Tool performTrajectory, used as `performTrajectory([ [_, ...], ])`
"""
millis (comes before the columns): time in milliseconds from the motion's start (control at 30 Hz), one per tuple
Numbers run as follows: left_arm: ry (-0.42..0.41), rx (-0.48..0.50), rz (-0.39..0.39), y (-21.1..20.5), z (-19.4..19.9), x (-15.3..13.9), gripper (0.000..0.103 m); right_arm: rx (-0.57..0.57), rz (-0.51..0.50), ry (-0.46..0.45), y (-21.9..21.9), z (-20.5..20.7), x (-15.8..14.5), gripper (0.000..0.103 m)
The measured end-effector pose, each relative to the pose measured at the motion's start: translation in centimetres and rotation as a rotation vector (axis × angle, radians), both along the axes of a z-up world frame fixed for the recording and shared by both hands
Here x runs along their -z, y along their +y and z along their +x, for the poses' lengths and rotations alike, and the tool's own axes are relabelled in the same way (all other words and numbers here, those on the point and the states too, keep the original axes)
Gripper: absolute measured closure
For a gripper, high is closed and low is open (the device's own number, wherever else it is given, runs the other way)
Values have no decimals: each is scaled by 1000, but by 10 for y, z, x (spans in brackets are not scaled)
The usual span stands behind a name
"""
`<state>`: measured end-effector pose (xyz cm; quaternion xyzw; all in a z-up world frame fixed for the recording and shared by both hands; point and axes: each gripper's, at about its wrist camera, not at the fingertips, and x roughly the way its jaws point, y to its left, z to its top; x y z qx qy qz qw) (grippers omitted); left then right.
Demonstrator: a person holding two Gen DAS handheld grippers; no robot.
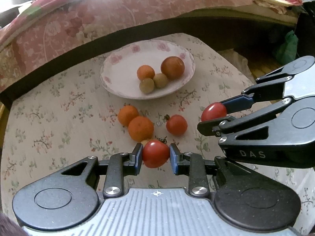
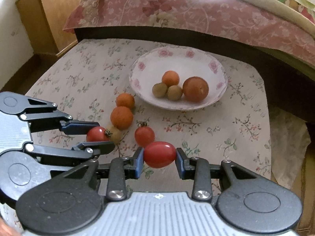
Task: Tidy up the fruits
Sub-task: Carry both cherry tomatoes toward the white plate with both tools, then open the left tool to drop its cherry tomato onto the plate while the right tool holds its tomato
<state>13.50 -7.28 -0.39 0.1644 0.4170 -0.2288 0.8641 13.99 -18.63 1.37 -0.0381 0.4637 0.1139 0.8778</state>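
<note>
Both hand-held grippers have a catch: left hand-held gripper (image 1: 156, 154) is clamped on a round tomato (image 1: 156, 153), right hand-held gripper (image 2: 159, 155) squeezes an oval tomato (image 2: 159, 154). Just past them on the counter (image 2: 226, 129) sit two oranges (image 2: 121, 117), another tomato (image 2: 144, 136), then the plate (image 2: 137, 78).

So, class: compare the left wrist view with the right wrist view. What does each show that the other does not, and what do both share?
Only the left wrist view shows a green plastic bag beside the bed.

Only the right wrist view shows a light wooden cabinet, and it gives the fuller view of the small yellow-green fruit on the cloth.

Both show the white floral-rimmed plate holding four fruits, two oranges on the cloth, a loose red tomato, and each tool, left tool and right tool, gripping a tomato.
</note>
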Motion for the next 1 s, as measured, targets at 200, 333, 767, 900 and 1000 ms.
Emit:
performTrajectory([
  [200,-45,3,2,-5,8,-5,67,34,8,-18,-5,8,-5,68],
  [333,-58,-4,6,-7,16,-9,68,50,7,-35,-7,15,-8,68],
  [767,-103,-17,19,-16,48,-20,69,120,42,-81,-17,45,-15,68],
  [900,-110,-18,18,-19,57,-20,69,130,55,-83,-21,53,-14,68],
  [1000,-110,-22,21,-20,63,-19,69,130,55,-84,-22,59,-11,68],
])
